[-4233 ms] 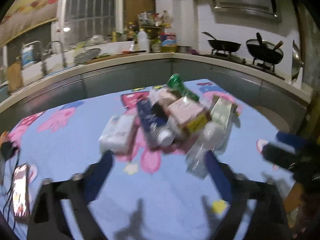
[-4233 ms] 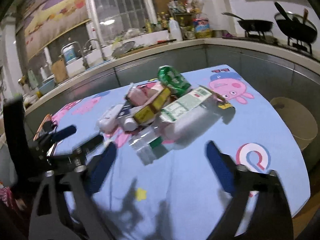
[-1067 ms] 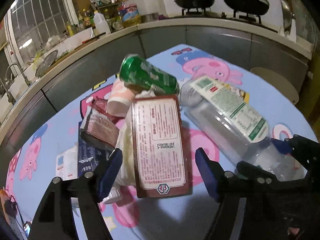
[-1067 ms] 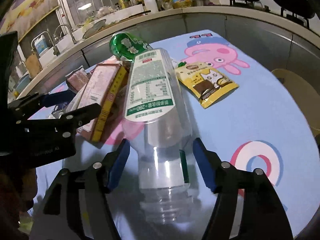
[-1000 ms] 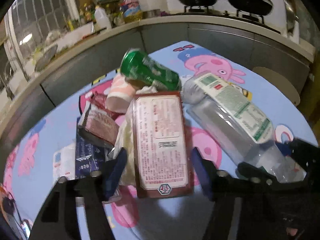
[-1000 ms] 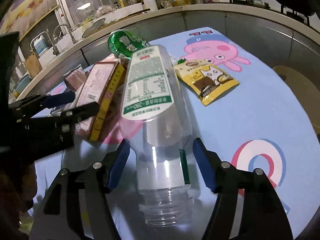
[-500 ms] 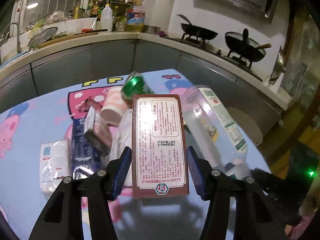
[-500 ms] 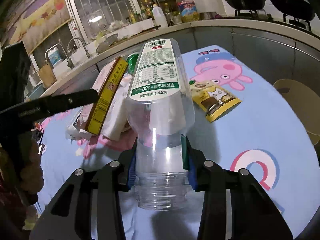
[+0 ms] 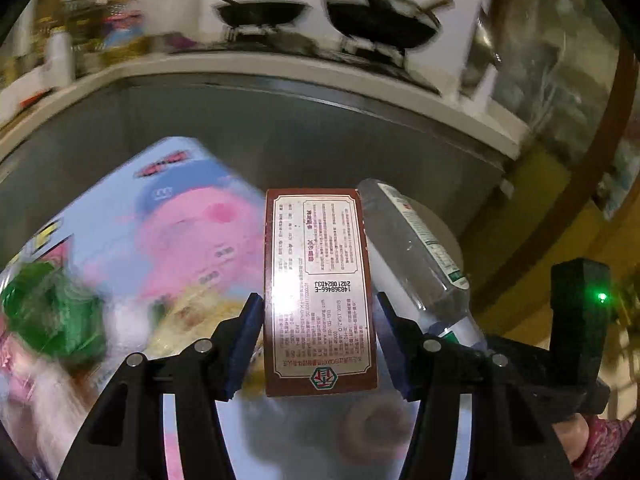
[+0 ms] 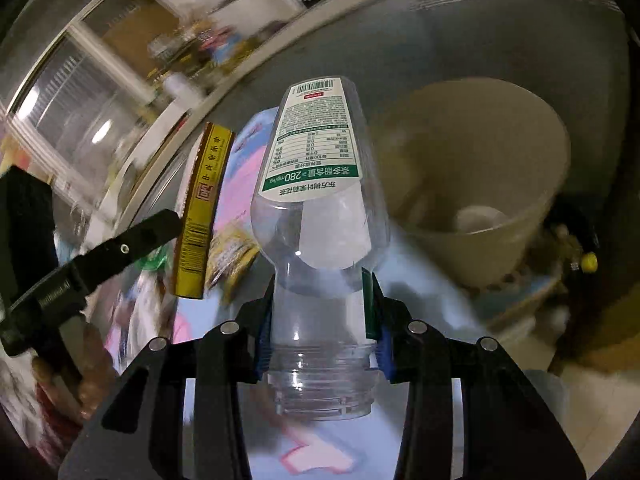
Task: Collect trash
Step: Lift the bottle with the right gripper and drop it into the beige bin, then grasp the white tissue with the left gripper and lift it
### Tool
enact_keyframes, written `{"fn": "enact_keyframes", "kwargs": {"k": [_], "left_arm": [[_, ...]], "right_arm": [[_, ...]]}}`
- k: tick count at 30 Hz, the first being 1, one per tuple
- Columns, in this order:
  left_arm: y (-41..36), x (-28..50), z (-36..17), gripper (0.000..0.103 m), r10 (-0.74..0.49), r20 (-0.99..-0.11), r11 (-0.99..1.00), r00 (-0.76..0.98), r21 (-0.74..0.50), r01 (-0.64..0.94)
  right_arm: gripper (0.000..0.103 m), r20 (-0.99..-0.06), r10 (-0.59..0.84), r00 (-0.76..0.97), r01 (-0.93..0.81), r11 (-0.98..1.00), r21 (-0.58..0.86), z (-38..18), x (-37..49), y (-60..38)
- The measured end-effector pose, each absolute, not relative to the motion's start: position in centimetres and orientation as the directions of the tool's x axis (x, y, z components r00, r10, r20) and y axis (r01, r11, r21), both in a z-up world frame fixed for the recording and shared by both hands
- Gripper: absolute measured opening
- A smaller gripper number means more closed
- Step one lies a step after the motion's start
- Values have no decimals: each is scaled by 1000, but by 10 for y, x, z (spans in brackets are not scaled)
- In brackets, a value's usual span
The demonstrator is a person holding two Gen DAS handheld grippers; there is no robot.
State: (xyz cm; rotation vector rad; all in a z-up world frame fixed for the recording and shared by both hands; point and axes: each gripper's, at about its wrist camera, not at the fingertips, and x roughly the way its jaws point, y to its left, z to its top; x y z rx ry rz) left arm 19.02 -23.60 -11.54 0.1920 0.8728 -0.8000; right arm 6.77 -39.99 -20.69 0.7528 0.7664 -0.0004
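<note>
Now the left gripper's [image 9: 320, 344] blue fingers [image 9: 245, 340] pinch the near end of a brown carton [image 9: 319, 288] by its two long sides, holding it above the cartoon-printed worktop [image 9: 120, 240]. Just to the right, the right gripper's [image 10: 322, 340] fingers [image 10: 380, 344] clamp the neck of a clear, capless plastic bottle [image 10: 320, 208], base pointing away. Beyond the bottle stands a beige bin [image 10: 480, 184] on the floor, and a green can [image 9: 48, 312] lies blurred at near left on the worktop.
</note>
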Motion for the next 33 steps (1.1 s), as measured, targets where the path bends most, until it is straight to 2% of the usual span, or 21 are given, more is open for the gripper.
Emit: {"fn": "enact_keyframes", "kwargs": {"k": [6, 10, 13, 15, 24, 33], "left_arm": [[-329, 221, -147, 57, -497, -833, 649, 242, -173, 741], [-359, 232, -167, 57, -448, -866, 653, 223, -145, 744], [-368, 234, -175, 70, -421, -880, 658, 220, -130, 741], [-368, 232, -172, 70, -420, -875, 661, 241, -112, 742], [-288, 201, -133, 70, -529, -780, 694, 334, -172, 699], [-156, 143, -143, 70, -484, -739, 779, 468, -121, 615]], "right_arm": [[40, -643, 259, 721, 353, 661, 663, -226, 77, -451], [48, -649, 261, 715, 382, 631, 675, -239, 81, -460], [53, -639, 264, 722, 382, 619, 687, -246, 77, -460], [53, -636, 254, 728, 376, 628, 681, -245, 75, -458], [53, -593, 238, 769, 304, 680, 667, -227, 61, -420], [53, -564, 268, 781, 153, 793, 589, -202, 66, -339]]}}
